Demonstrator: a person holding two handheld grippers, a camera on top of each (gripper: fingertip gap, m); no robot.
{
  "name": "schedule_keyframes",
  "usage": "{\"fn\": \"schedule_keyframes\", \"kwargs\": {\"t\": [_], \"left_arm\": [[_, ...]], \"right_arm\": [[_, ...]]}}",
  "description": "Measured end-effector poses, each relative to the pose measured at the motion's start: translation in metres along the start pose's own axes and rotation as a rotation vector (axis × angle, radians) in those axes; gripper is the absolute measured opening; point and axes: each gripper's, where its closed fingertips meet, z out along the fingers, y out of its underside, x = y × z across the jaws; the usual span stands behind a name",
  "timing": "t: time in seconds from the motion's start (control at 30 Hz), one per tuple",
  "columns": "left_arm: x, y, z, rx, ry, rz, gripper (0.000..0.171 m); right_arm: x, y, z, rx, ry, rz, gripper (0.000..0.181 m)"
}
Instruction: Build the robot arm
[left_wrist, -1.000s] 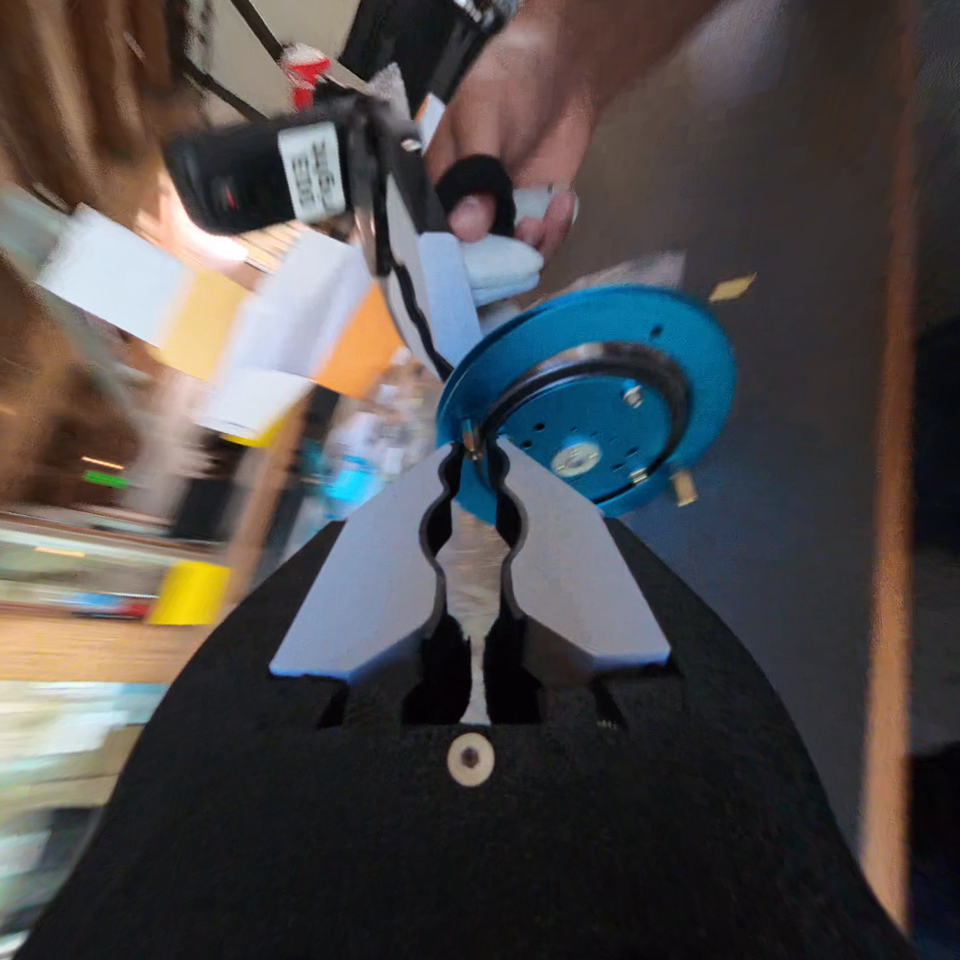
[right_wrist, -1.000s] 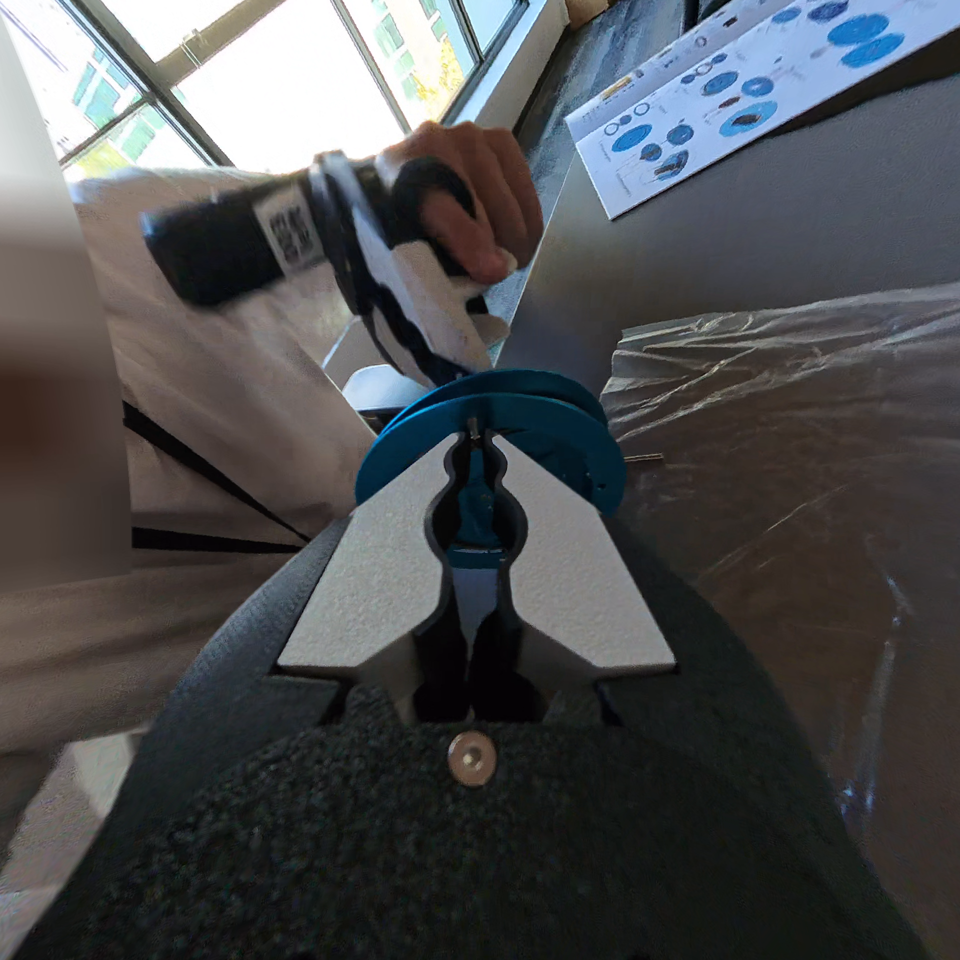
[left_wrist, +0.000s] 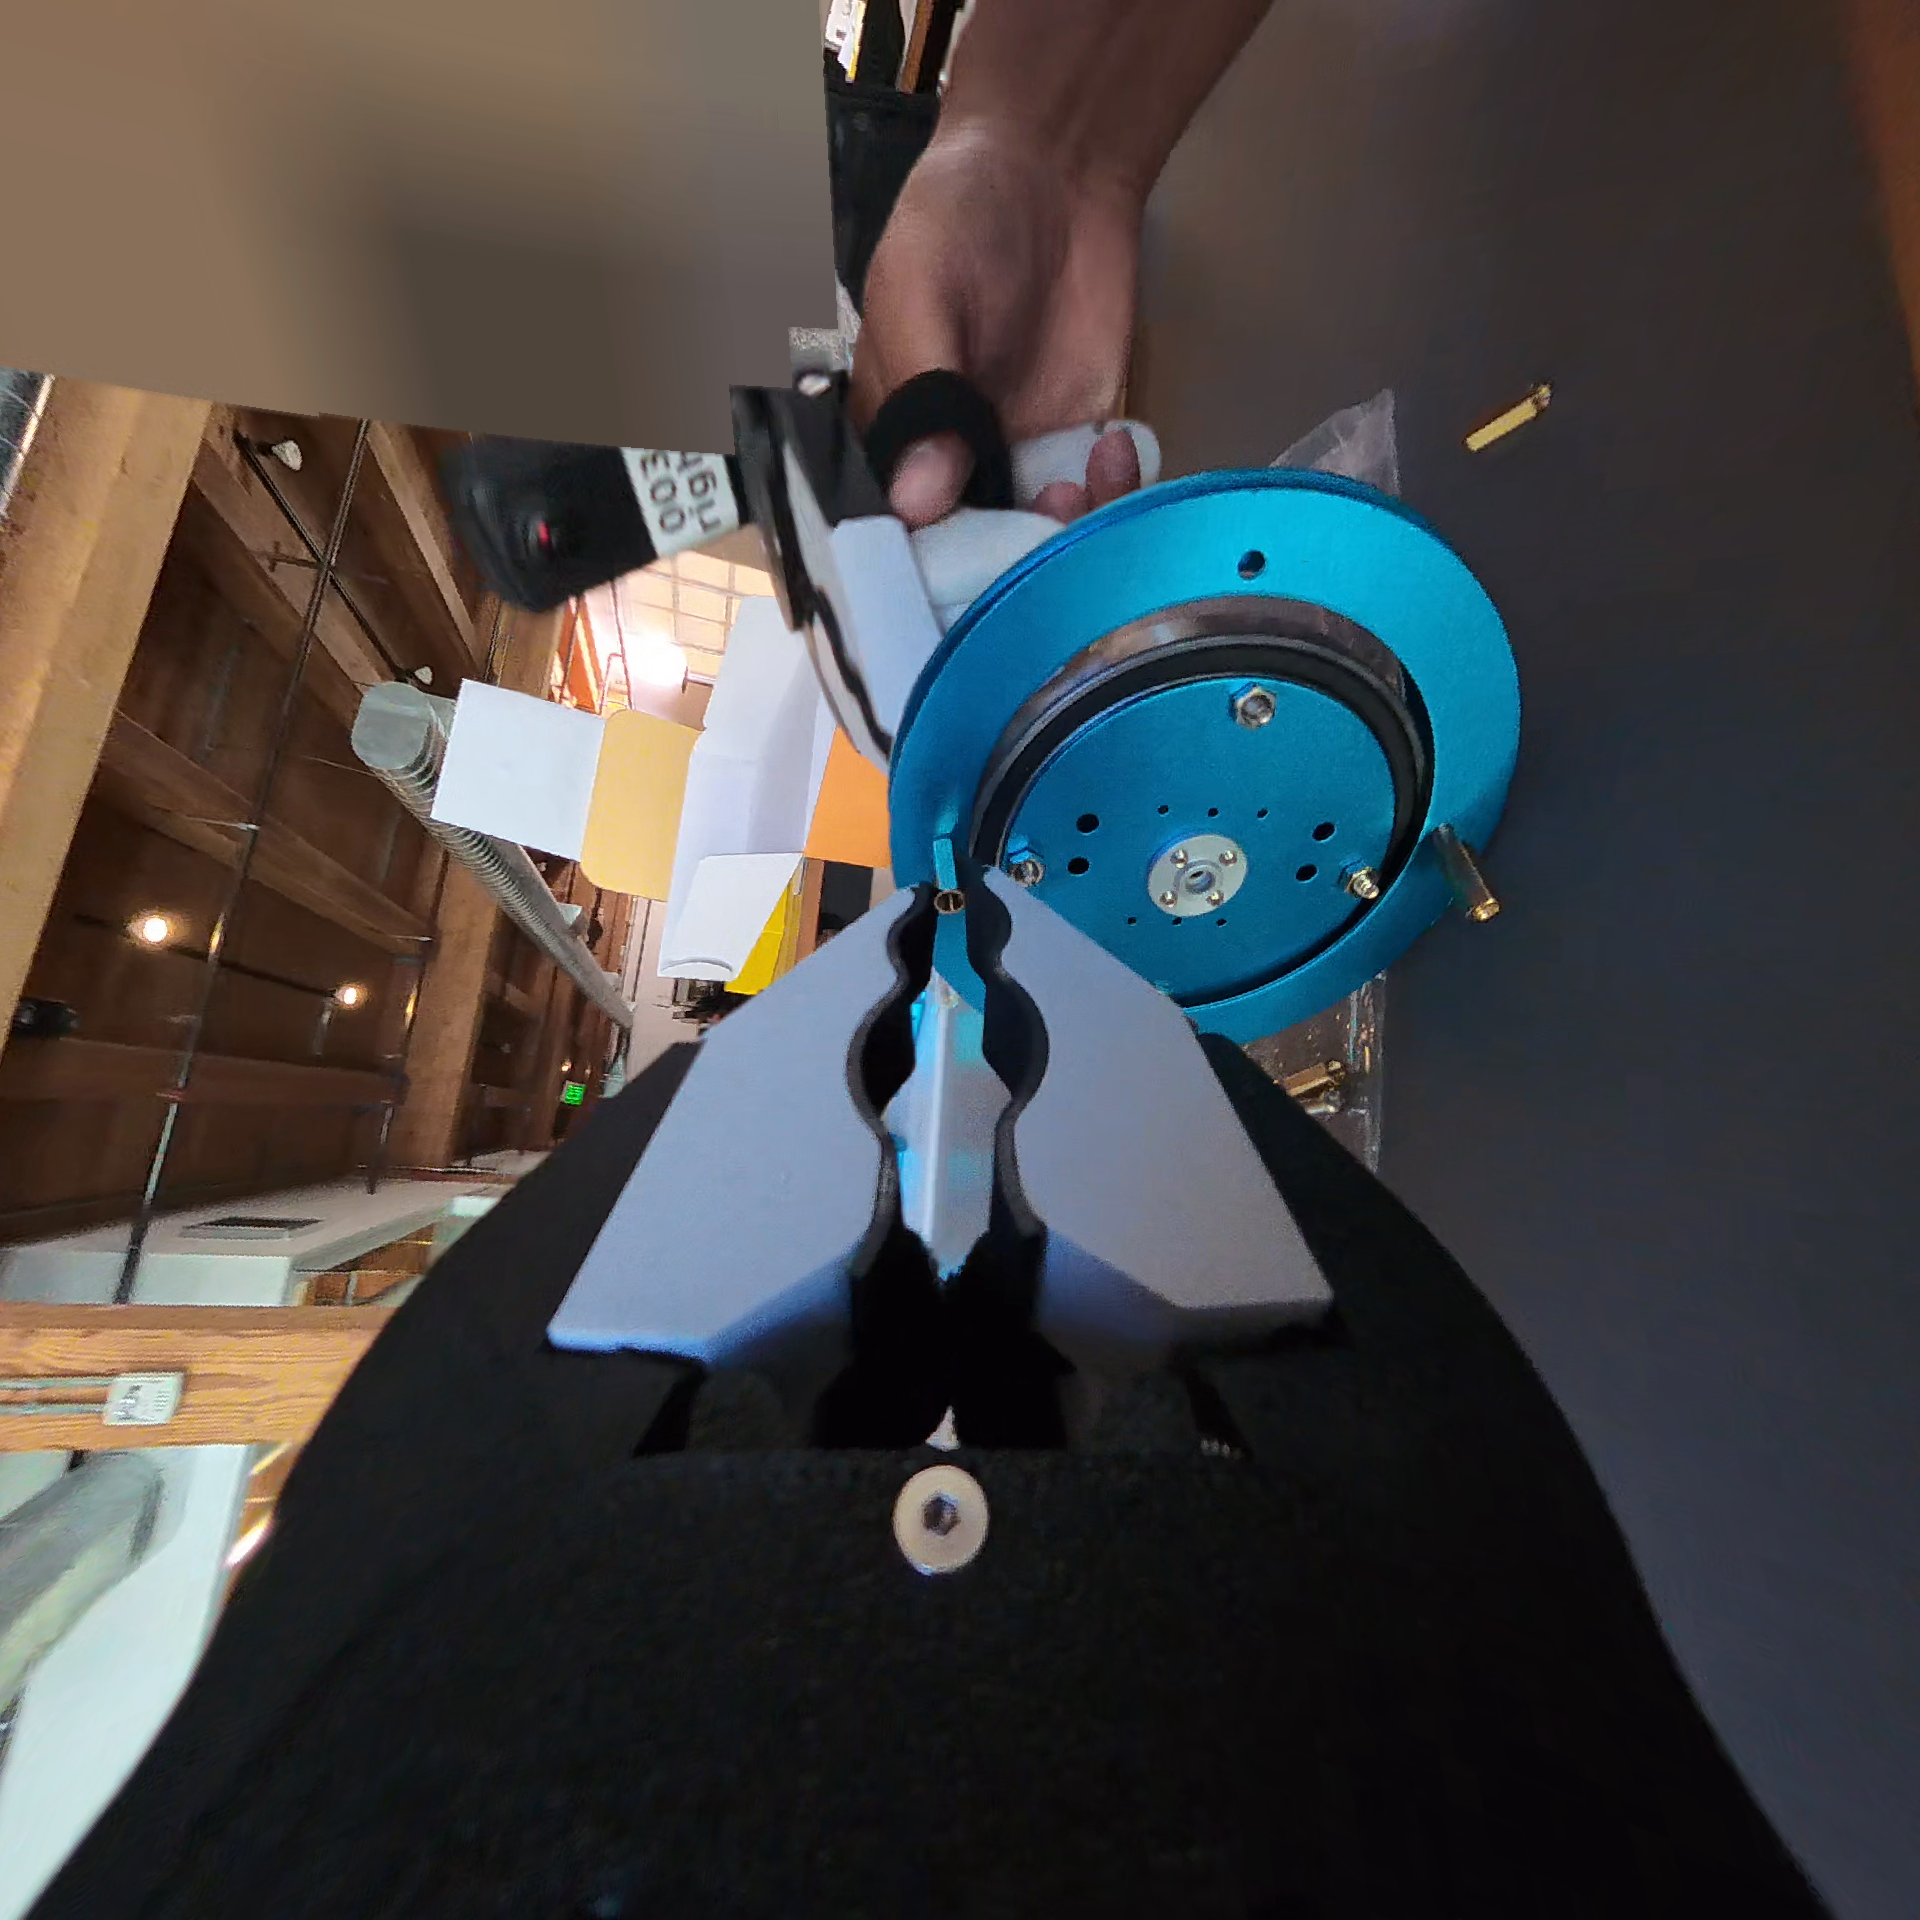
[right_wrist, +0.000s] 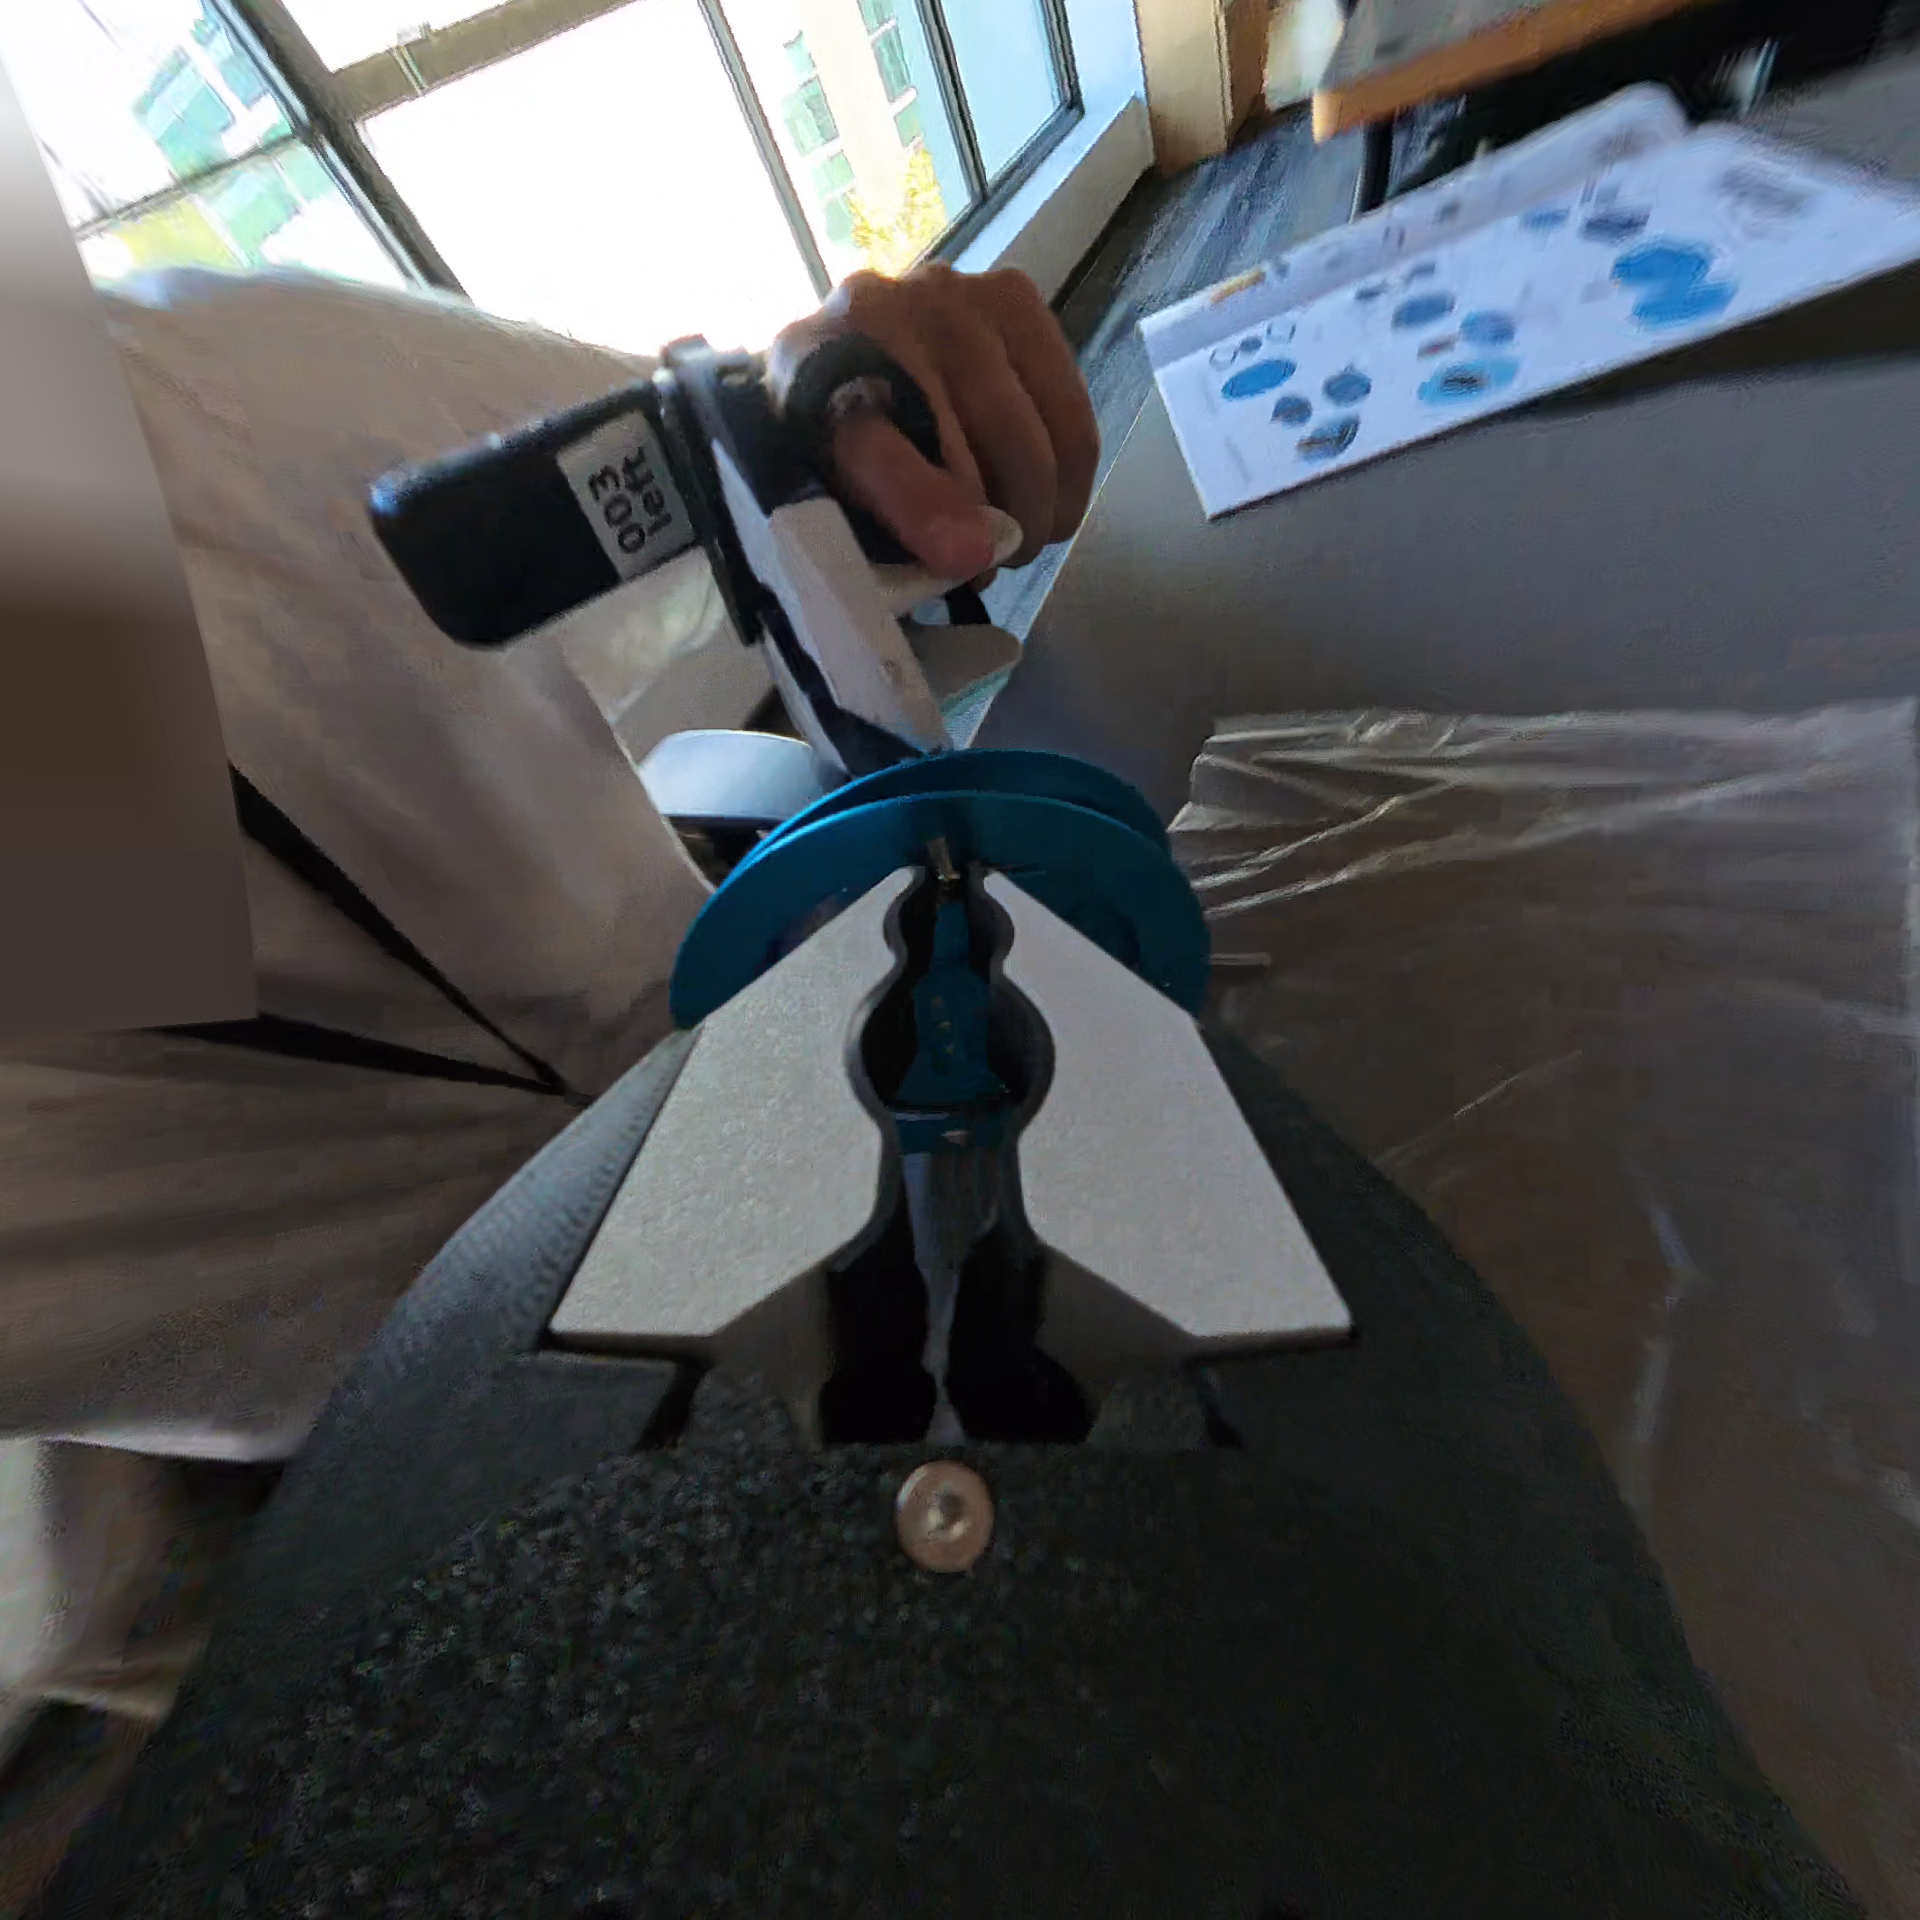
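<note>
Left wrist view: the left gripper (left_wrist: 948, 902) has its jaws clenched on the rim of a blue metal disc assembly (left_wrist: 1205, 769), pinching it by a small brass standoff (left_wrist: 945, 900) at the edge. The assembly shows a blue outer plate, a dark ring and an inner blue plate with bolts and a central hub. The right gripper (left_wrist: 894, 665), gripped by a hand (left_wrist: 997, 312), meets the assembly's far rim. Behind lie a clear plastic bag (left_wrist: 1340, 457) and a loose brass standoff (left_wrist: 1507, 418) on the dark tabletop (left_wrist: 1662, 1039).

Right wrist view: the right gripper (right_wrist: 951, 883) is clamped on the edge of the same assembly (right_wrist: 1081, 842), seen edge-on as two stacked blue plates held above the tabletop. The left gripper grasps the opposite rim. A printed instruction sheet (right_wrist: 1538, 270) lies toward the tabletop's far edge, the plastic bag nearer.
</note>
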Motion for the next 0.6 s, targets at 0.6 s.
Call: {"fn": "schedule_keyframes", "kwargs": {"t": [0.6], "left_arm": [[0.0, 0.002, -0.002, 0.164, 0.16, -0.447, 0.006]], "right_arm": [[-0.001, -0.007, -0.005, 0.094, 0.208, -0.68, 0.004]]}}
